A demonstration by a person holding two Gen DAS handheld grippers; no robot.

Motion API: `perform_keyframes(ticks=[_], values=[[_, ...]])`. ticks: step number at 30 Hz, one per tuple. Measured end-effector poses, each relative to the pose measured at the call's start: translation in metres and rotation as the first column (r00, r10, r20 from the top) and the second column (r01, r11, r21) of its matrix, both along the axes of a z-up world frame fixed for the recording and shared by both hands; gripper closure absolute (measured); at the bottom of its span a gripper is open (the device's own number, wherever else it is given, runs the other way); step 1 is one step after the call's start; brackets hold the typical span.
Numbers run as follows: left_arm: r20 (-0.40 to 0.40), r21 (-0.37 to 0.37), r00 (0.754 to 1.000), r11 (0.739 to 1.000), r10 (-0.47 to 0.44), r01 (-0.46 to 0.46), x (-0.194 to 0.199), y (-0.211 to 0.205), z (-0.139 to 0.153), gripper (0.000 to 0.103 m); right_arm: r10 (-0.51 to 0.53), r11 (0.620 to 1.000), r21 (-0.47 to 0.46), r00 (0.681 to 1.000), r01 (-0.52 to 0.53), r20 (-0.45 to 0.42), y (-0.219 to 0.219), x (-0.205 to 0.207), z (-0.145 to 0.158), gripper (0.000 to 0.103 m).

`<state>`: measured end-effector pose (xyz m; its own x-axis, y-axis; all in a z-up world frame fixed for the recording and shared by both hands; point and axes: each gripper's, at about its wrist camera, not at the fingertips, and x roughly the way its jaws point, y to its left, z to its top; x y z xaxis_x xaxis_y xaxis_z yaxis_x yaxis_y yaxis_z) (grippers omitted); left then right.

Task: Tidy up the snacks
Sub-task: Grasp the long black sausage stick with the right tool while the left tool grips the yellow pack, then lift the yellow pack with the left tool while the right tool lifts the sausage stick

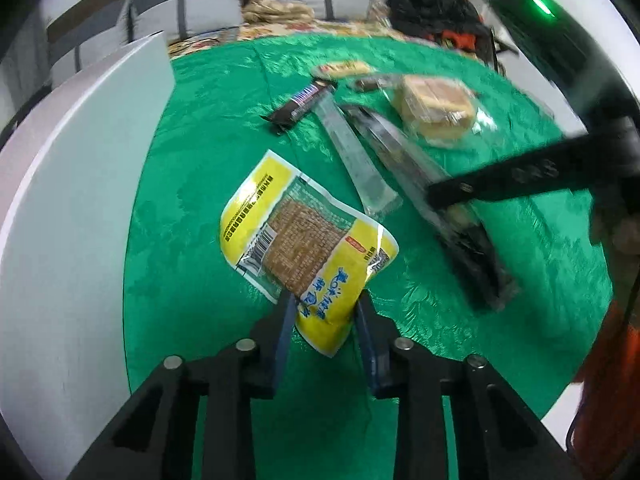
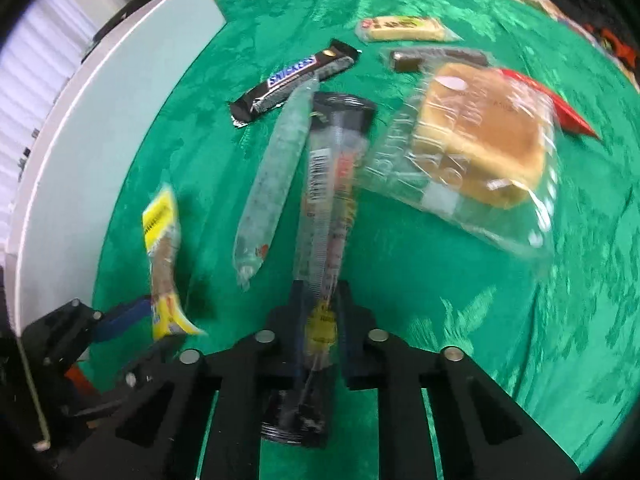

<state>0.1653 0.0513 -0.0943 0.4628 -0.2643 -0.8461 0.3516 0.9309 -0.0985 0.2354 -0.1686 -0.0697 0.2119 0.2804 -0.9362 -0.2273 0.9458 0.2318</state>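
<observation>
My left gripper (image 1: 325, 308) is shut on the lower corner of a yellow cracker packet (image 1: 308, 248), which hangs lifted above the green cloth (image 1: 192, 208). In the right wrist view the same packet (image 2: 164, 256) shows edge-on at the lower left. My right gripper (image 2: 322, 292) is shut on one end of a long clear-and-black snack sleeve (image 2: 332, 184) with a barcode. The sleeve stretches away from the fingers over the cloth. In the left wrist view the sleeve (image 1: 472, 248) is blurred on the right.
On the cloth lie a Snickers bar (image 2: 292, 80), a clear tube packet (image 2: 276, 168), bagged bread (image 2: 480, 132), a yellow wrapped bar (image 2: 404, 28), a small brown chocolate (image 2: 408, 62) and a red packet (image 2: 568, 116). A white panel (image 2: 120, 120) stands along the left edge.
</observation>
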Motion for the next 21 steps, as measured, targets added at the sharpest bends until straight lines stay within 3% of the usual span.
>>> perform_keyframes(ticks=[4, 10, 13, 16, 18, 19, 20, 21], values=[[0.009, -0.129, 0.996, 0.988, 0.086, -0.084, -0.006, 0.025, 0.009, 0.091, -0.037, 0.994, 0.101, 0.999, 0.036, 0.007, -0.029, -0.018, 0.019, 0.092], [-0.002, -0.268, 0.985, 0.949, 0.174, -0.168, -0.01, 0.054, 0.02, 0.095, -0.033, 0.985, 0.168, 0.999, 0.028, 0.023, -0.049, -0.042, 0.035, 0.092], [-0.024, -0.292, 0.978, 0.935, 0.205, -0.203, -0.01, 0.064, 0.019, 0.095, -0.031, 0.983, 0.181, 0.999, 0.027, 0.022, -0.05, -0.048, 0.035, 0.092], [-0.052, -0.264, 0.969, 0.933, 0.24, -0.245, -0.011, 0.065, 0.009, 0.09, -0.026, 0.982, 0.187, 0.999, 0.021, 0.022, -0.05, -0.054, 0.033, 0.092], [-0.06, -0.239, 0.962, 0.932, 0.267, -0.273, -0.012, 0.063, 0.004, 0.069, -0.026, 0.982, 0.187, 0.999, 0.021, 0.022, -0.053, -0.057, 0.031, 0.092], [-0.064, -0.238, 0.955, 0.925, 0.289, -0.296, -0.011, 0.064, 0.002, 0.044, -0.026, 0.982, 0.187, 0.999, 0.021, 0.022, -0.053, -0.057, 0.031, 0.092], [-0.053, -0.237, 0.945, 0.915, 0.323, -0.326, -0.011, 0.066, 0.001, 0.034, -0.026, 0.982, 0.188, 0.999, 0.022, 0.021, -0.053, -0.055, 0.03, 0.092], [-0.051, -0.246, 0.941, 0.909, 0.333, -0.335, -0.009, 0.067, 0.0, 0.034, -0.027, 0.982, 0.188, 0.999, 0.023, 0.02, -0.054, -0.055, 0.029, 0.092]])
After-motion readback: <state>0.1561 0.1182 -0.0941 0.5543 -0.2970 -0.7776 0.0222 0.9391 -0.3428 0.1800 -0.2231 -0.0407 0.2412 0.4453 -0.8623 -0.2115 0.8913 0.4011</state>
